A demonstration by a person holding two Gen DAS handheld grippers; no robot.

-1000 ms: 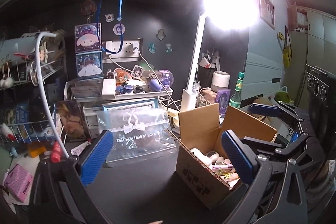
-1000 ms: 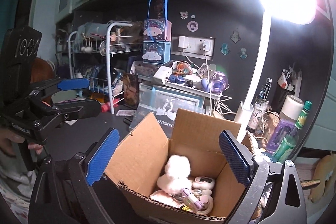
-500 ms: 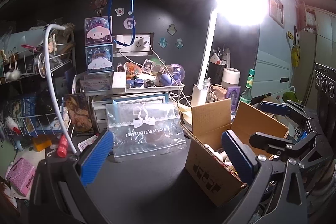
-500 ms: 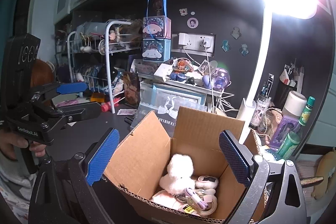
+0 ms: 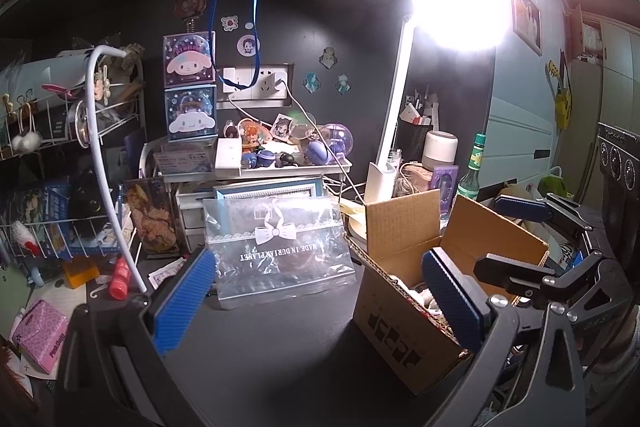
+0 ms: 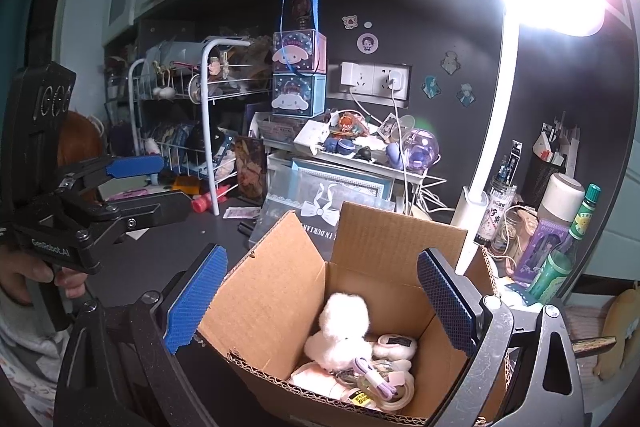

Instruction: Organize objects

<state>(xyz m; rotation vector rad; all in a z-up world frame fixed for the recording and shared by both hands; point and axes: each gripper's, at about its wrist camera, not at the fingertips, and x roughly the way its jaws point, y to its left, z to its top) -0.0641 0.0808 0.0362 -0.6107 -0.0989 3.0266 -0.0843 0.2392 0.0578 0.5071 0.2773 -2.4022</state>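
An open cardboard box (image 6: 280, 291) stands on the dark desk; it also shows in the left wrist view (image 5: 404, 327). Inside lie a white plush toy (image 6: 344, 327), a purple cable (image 6: 372, 375) and small items. My right gripper (image 6: 320, 303) is open and empty, just above the box's near side. My left gripper (image 5: 320, 299) is open and empty, over the bare desk left of the box, facing a clear zip bag (image 5: 276, 247) with a white bow. The left gripper also shows in the right wrist view (image 6: 140, 187).
A white desk lamp (image 5: 384, 147) stands behind the box. A shelf of small figures (image 5: 280, 151), a wire rack (image 5: 60, 187), a red tube (image 5: 120, 273), a pink box (image 5: 40, 335), a green bottle (image 6: 584, 211) and a pen cup (image 6: 544, 175) crowd the desk edges.
The left gripper has drawn back to the left, so the box sits further right in its view. The right gripper has lowered slightly over the box. Both stay open.
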